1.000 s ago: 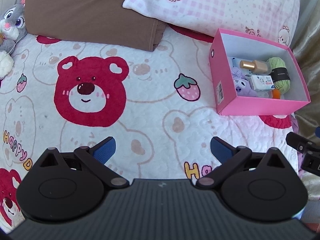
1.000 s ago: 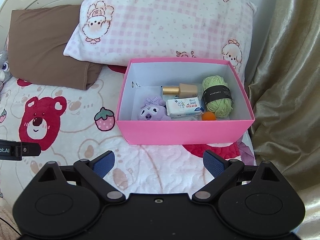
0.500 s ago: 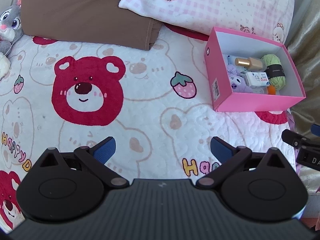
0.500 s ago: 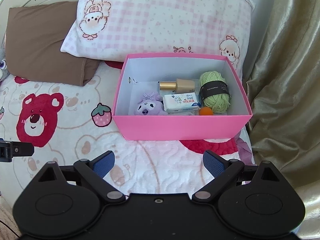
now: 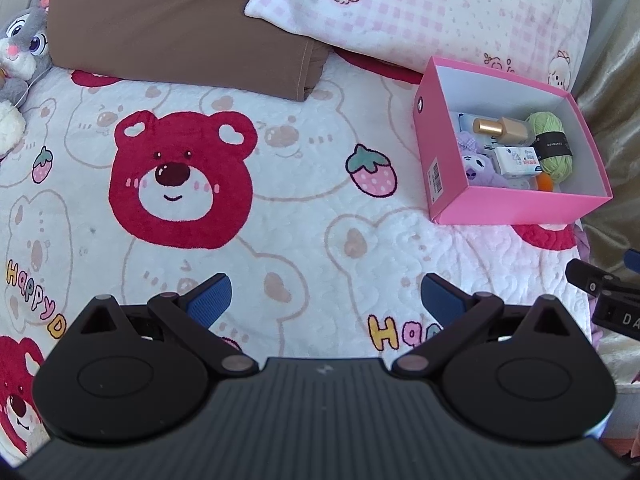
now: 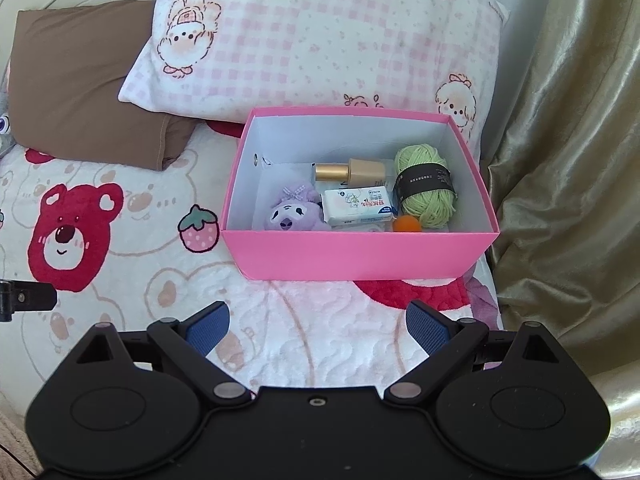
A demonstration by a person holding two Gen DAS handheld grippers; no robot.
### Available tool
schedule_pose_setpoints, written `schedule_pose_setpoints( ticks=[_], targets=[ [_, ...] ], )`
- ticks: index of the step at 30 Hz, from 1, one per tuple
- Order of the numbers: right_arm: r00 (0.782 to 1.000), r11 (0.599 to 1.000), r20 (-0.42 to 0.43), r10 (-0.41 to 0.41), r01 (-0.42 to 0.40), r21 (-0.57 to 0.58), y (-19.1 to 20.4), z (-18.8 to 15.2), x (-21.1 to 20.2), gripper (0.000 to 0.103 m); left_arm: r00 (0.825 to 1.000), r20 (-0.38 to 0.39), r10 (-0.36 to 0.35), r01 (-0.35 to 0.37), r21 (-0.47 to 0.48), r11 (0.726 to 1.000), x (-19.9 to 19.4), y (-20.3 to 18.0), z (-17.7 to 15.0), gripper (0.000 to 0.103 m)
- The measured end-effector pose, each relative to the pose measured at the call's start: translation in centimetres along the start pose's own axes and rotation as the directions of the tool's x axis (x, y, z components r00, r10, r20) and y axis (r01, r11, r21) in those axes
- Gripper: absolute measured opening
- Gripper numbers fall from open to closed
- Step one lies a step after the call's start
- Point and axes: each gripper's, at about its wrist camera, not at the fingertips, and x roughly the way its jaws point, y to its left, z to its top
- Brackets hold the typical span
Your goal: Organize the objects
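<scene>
One pink box (image 6: 360, 254) sits on the bed's bear-print blanket (image 5: 304, 216), just before the pink checked pillow (image 6: 328, 40). Inside lie one purple plush (image 6: 290, 214), one gold-capped bottle (image 6: 352, 172), one white packet (image 6: 358, 204) with red and blue print too small to read, one green yarn ball (image 6: 426, 190) with a black band, and one small orange ball (image 6: 407, 224). A barcode label marks the box's side. The blanket reads "Happy". One brown pillow (image 5: 180, 20) and one grey bunny plush (image 5: 22, 48) lie beyond. Left tongs (image 5: 326, 300) and right tongs (image 6: 316, 326) are both spread, empty.
</scene>
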Motion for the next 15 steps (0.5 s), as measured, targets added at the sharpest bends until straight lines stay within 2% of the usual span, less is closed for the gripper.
schedule_pose_setpoints(
  ticks=[15],
  targets=[
    [1.000, 1.000, -0.010, -0.006, 0.005, -0.026, -0.05, -0.39, 0.12, 0.097, 1.000, -0.012, 0.013, -0.013, -0.003, 1.000, 0.36, 0.22, -0.67, 0.103]
  ],
)
